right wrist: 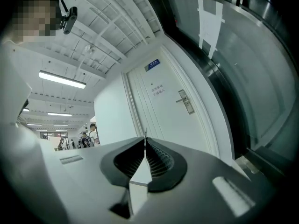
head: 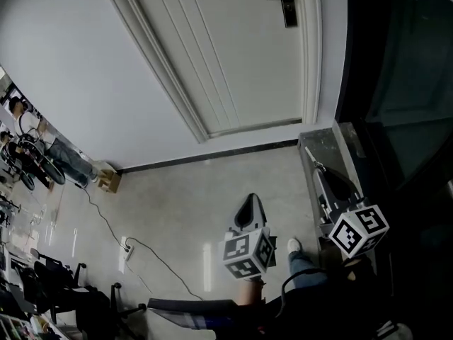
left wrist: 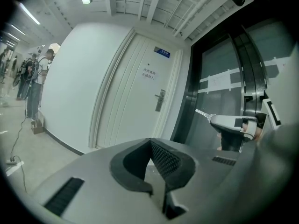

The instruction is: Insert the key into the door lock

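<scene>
A white door [head: 233, 55] stands shut ahead, and its metal lock plate with a lever handle [head: 285, 2] is on the right side. The lock [right wrist: 185, 101] also shows in the right gripper view, and in the left gripper view the lock [left wrist: 160, 100] sits far off. My right gripper [head: 320, 172] is shut on a thin silver key [head: 310, 156] that points toward the door frame. That key [right wrist: 145, 135] shows edge-on between the pads. My left gripper [head: 249, 202] hangs lower left, shut with nothing in it. From it I see the right gripper [left wrist: 229, 122] and the key [left wrist: 202, 112].
A dark glass partition [head: 396, 83] runs along the right, with a stone ledge [head: 322, 137] at its foot. A cable and power strip [head: 126, 246] lie on the floor at left, near a small box [head: 108, 179]. People with bicycles [head: 28, 154] stand far left.
</scene>
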{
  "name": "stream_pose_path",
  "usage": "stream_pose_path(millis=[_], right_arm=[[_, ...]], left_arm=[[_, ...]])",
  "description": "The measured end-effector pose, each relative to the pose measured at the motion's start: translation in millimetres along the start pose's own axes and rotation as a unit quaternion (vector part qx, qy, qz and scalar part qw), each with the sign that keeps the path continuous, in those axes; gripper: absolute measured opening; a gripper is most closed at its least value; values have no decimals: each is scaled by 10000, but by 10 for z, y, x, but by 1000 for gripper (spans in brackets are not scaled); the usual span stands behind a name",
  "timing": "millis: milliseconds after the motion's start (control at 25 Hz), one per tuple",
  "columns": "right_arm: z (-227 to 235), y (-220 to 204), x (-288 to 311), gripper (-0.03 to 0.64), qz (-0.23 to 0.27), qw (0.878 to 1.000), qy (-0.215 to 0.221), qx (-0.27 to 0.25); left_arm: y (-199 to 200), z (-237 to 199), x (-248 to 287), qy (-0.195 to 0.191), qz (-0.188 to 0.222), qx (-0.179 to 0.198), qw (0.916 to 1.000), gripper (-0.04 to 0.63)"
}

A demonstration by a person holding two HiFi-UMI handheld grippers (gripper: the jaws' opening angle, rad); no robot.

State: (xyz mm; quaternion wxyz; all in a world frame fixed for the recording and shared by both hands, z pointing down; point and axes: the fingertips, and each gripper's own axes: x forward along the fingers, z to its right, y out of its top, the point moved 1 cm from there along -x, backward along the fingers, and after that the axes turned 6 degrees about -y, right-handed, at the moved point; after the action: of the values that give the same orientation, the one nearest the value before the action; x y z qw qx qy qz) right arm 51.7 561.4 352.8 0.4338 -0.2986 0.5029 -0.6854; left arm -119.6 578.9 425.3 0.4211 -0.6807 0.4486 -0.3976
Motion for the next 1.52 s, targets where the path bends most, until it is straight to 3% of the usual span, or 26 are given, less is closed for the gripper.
stream_pose_path(millis=[640,1160,1520], right_arm=[[872,463,1453,12,-58,9998,166,38],[1352,582,1907,12,-54,9999,65,139],[1557,748,2310,12,144,9997,-162,105]], left_arm=[[588,-24,1714,35,6,95,9999,0],[752,25,2392,-15,60,176,9998,0],[1035,-36,2962,-329,144,287,9989,0]])
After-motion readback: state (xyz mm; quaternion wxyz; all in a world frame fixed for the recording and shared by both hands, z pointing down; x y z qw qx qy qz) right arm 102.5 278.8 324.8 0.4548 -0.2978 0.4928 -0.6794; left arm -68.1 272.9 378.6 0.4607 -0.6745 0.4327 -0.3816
